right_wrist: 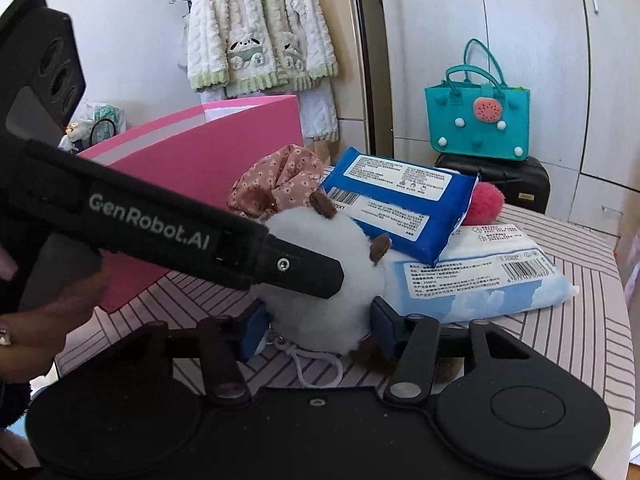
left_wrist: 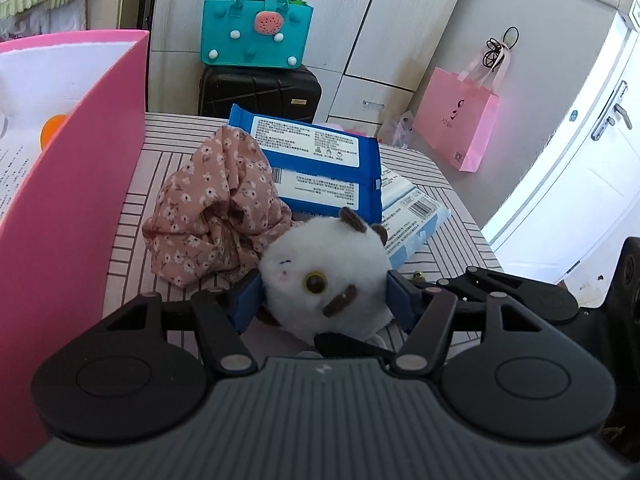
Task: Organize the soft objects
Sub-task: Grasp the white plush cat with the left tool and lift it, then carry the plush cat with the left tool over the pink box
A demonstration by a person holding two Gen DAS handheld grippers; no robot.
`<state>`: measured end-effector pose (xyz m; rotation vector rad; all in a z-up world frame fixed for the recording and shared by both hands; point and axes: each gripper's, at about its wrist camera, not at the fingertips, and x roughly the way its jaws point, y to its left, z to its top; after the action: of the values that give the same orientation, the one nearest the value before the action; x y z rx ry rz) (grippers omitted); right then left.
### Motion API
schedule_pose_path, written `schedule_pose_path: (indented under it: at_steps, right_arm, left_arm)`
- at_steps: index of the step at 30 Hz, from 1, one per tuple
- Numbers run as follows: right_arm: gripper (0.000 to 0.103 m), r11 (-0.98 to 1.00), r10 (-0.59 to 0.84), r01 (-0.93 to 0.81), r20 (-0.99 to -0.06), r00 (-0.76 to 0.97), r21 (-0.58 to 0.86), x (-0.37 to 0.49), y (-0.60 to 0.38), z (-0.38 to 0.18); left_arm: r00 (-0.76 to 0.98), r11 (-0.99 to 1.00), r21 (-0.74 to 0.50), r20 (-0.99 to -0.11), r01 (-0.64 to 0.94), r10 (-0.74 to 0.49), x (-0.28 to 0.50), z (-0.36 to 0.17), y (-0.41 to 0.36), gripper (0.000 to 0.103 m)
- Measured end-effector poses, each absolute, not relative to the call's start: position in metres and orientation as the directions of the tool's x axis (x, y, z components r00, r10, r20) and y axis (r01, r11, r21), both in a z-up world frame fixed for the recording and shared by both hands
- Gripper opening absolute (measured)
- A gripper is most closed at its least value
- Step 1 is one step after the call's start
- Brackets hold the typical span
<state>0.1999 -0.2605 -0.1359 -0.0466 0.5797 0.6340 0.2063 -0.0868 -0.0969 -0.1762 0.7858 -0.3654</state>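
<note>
A white plush cat (left_wrist: 324, 268) with brown ears lies on the striped table (left_wrist: 440, 240). My left gripper (left_wrist: 322, 300) has its blue pads pressed on both sides of the plush. In the right wrist view the same plush (right_wrist: 316, 280) sits between the blue pads of my right gripper (right_wrist: 318, 324), which also closes on it. The left gripper's black body (right_wrist: 180, 240) crosses that view over the plush. A crumpled pink floral cloth (left_wrist: 216, 216) lies just left of the plush. A pink pompom (right_wrist: 486, 202) shows behind the blue pack.
A pink box (left_wrist: 72, 184) stands open at the table's left. A blue tissue pack (left_wrist: 320, 164) rests on a white-blue pack (right_wrist: 480, 276) behind the plush. Off the table are a teal handbag (left_wrist: 256, 32) on a black suitcase (left_wrist: 260, 92) and a pink paper bag (left_wrist: 460, 120).
</note>
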Motion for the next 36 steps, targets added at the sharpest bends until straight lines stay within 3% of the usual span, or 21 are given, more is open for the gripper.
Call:
schedule_pose_path:
  at_steps: [18, 36]
  right_arm:
    - [0.058, 0.815, 0.557, -0.525, -0.579, 0.595, 0.245, 0.173, -0.265, -0.116]
    - [0.058, 0.767, 0.612, -0.531, -0.657, 0.440, 0.359, 0.149, -0.257, -0.085]
  left_arm:
    - [0.540, 0.897, -0.366, -0.717, 0.246, -0.441, 0.184, -0.075, -0.074, 0.062]
    - [0.403, 0.879, -0.300, -0.801, 0.370, -0.443, 0.151, -0.039, -0.061, 0.059]
